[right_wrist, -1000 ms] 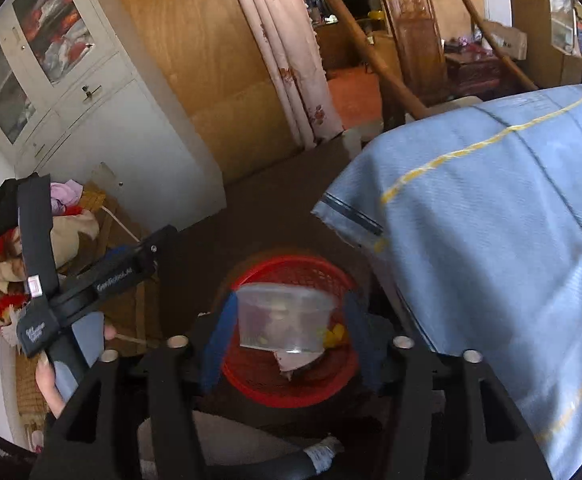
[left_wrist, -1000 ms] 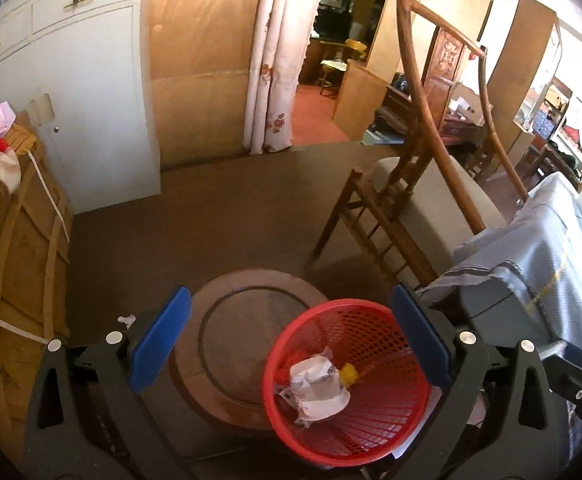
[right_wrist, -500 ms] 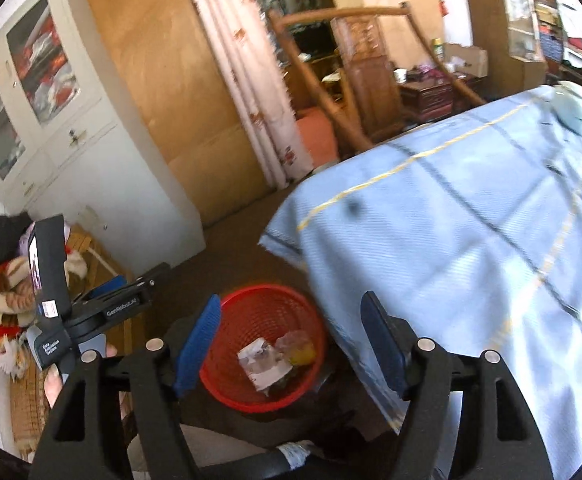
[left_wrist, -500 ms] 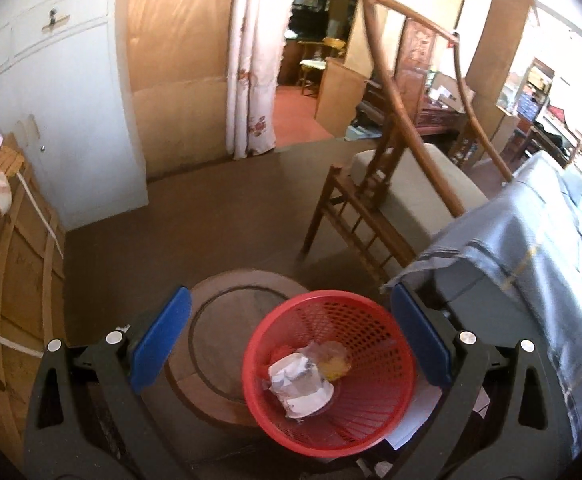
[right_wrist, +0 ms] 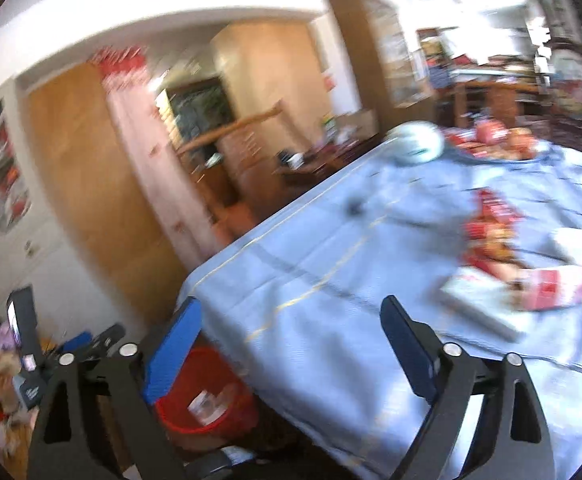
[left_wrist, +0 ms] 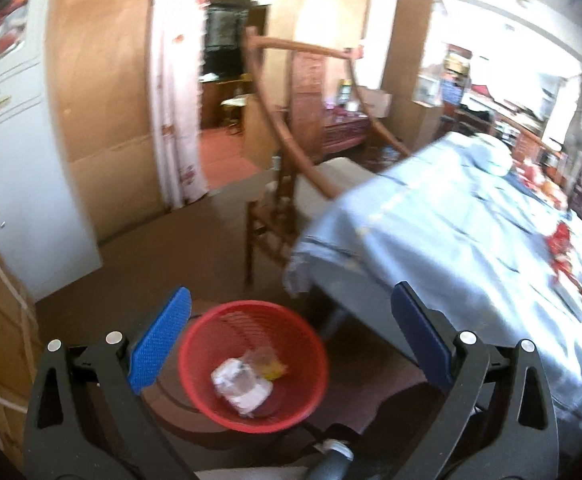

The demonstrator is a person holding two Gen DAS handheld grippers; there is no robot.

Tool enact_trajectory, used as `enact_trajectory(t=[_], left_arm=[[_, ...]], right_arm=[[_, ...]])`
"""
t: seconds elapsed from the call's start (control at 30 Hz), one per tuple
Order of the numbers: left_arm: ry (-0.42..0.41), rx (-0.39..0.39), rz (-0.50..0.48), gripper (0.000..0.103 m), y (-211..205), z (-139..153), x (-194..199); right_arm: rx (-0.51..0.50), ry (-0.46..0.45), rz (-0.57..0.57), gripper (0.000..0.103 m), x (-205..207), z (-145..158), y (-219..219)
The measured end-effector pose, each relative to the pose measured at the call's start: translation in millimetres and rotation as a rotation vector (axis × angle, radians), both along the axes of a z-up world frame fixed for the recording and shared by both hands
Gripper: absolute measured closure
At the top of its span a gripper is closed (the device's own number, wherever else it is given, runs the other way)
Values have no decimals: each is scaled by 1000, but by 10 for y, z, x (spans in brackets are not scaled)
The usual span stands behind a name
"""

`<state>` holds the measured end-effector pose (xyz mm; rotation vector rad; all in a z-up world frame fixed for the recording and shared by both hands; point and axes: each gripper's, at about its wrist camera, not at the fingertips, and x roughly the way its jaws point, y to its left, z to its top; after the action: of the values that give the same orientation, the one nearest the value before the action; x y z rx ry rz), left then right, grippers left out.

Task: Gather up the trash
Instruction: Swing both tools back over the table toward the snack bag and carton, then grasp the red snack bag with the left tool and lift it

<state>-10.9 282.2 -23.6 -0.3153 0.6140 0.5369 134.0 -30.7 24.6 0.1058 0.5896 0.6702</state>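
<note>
The red mesh basket (left_wrist: 251,364) stands on the floor below my left gripper (left_wrist: 291,312), which is open and holds nothing. Inside it lie a crumpled white wrapper (left_wrist: 241,386) and a clear plastic cup (left_wrist: 269,364) with something yellow. My right gripper (right_wrist: 291,312) is over the blue-clothed table (right_wrist: 331,280); its jaws are opening with nothing between them. The basket (right_wrist: 207,396) shows at its lower left. Red wrappers (right_wrist: 491,232), a red and white packet (right_wrist: 547,288) and a flat white box (right_wrist: 479,304) lie on the cloth ahead, blurred.
A wooden chair (left_wrist: 291,184) stands at the table's far corner. White cupboards (left_wrist: 7,152) and a curtain (left_wrist: 179,120) line the back wall. A white rounded object (right_wrist: 419,142) and more red packets (right_wrist: 503,140) sit at the table's far end.
The right gripper let the clear cup drop into the basket, opened wider, and rose and swung right over the table. The left view also lifted and turned right; the basket is lower in frame.
</note>
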Motion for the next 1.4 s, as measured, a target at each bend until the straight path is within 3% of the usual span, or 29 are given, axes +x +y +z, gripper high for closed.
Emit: enact_trajectory(t=[0.13,0.3,0.47,0.57,0.7,0.97,1.17,1.4], left_arm=[[3,-17,-128,7,-328,54,128],[38,-51,-305,7,-779,45,442],[84,38,-438,7,-1332,44,804],[102,99,-516,7,-1661,61,1106],[122,121,-596,7,-1932,77,1507],[121,83,-714,7,-2344,252,2474],[140,43,-806,7,-2719,343,3207],[215,31,-845,7,-3020,96,3893]], right_arm=[[43,-76,-183,6,-112,107,-760],[96,-79,-367,6,-106,57,-1622],[99,-57,-536,6,0,-143,-2168],[76,-40,-589,6,91,-282,-2322],[52,-14,-609,6,263,-391,-2415],[-63,-28,-639,6,668,-390,-2388],[-59,30,-651,6,882,-544,-2463],[-6,68,-621,6,918,-592,-2494]])
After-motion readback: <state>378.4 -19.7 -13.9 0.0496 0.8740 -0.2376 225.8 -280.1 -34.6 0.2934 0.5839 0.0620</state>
